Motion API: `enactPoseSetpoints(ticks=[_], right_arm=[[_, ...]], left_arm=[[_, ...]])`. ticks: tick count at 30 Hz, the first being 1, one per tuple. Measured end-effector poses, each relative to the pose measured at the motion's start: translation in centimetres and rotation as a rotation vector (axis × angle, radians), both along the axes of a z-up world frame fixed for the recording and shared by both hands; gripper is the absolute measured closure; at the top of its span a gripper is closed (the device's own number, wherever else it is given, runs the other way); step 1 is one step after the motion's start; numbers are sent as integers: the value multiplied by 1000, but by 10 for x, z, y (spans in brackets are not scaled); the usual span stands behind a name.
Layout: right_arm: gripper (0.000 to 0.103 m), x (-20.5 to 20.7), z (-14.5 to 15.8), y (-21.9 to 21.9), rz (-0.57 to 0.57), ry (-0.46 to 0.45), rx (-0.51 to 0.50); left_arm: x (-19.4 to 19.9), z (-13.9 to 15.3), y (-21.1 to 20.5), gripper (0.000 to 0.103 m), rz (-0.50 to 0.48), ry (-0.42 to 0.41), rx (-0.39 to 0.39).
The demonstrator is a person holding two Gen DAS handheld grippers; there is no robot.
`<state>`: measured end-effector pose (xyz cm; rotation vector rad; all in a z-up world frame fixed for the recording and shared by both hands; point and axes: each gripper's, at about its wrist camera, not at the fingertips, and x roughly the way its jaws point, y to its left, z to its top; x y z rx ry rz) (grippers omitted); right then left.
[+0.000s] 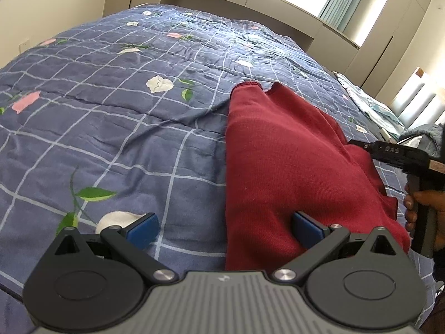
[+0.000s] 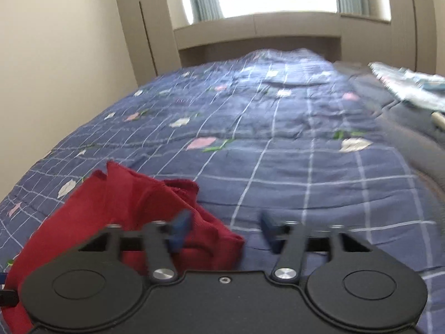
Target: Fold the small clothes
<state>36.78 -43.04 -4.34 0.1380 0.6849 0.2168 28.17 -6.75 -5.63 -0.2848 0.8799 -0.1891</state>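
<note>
Red garment (image 1: 292, 167) on checked floral quilt (image 1: 111, 128); no legible writing.

Left tool (image 1: 224, 226) gapes wide (angled downward); right tool (image 2: 222, 229) parted, holding nothing.

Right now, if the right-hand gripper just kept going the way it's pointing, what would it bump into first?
Most likely the red garment: its bunched edge lies between the open fingers of the right gripper, near its left finger. The blue checked bedspread is just beyond. Blur makes depth uncertain.
</note>
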Motion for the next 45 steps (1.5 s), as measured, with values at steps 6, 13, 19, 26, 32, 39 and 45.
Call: enactPoseSetpoints(ticks=[6, 13, 19, 26, 32, 39, 45], right_arm=[[14, -31, 8, 2, 3, -24, 34], [9, -43, -23, 11, -33, 41, -23], [3, -51, -33, 3, -115, 46, 28], [1, -73, -28, -5, -173, 50, 61], [1, -95, -18, -12, -152, 46, 205], [0, -84, -25, -10, -137, 81, 397], [0, -86, -33, 1, -179, 31, 378]], left_arm=[[0, 4, -4, 0, -8, -6, 38], [1, 3, -4, 0, -7, -5, 38], [0, 4, -5, 0, -11, -5, 51], [-3, 6, -2, 1, -12, 19, 39], [1, 26, 21, 0, 7, 12, -26], [43, 26, 21, 0, -11, 43, -18], [69, 11, 3, 0, -51, 87, -36]])
